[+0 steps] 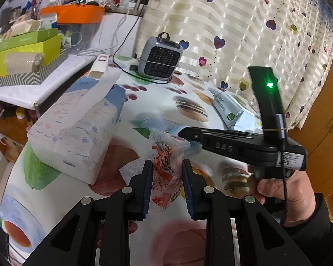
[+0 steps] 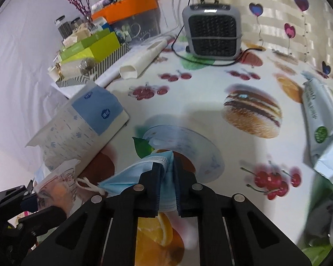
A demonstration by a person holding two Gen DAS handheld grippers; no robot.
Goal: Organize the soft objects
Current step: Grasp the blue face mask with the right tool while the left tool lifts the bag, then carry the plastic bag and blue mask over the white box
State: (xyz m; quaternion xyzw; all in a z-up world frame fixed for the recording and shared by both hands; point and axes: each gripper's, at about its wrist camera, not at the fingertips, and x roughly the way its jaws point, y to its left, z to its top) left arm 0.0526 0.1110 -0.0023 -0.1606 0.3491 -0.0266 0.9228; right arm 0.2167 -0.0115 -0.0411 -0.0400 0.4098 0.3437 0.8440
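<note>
Nearest the lens, left wrist view: left gripper (image 1: 167,173), 2 black fingers (image 1: 144,186) with blue pads, pinching a crinkled clear plastic packet (image 1: 166,155) with orange-red print; the packet stands up between the pads above the surface (image 1: 144,102), a fruit-and-burger printed cloth.

Listed from left to right, placed against the grey fan heater (image 1: 159,59) at the far edge of the surface:
- White-and-blue tissue pack (image 1: 77,130), lying in front of the heater and to its left, just beside the packet.
- Clear plastic packet, in front of the heater, held in the left gripper.
- Blue face mask (image 2: 142,170), in front of the heater, clamped in the right gripper (image 2: 166,177); its fingers are pressed onto the folded cloth, with a white ear loop (image 2: 88,185) trailing to the left.
- White-and-green pouch (image 1: 233,110), lying to the right of the heater.
- Hand (image 1: 284,190) in a dark sleeve, gripping the right gripper's handle, nearer than the heater and to its right.
</note>
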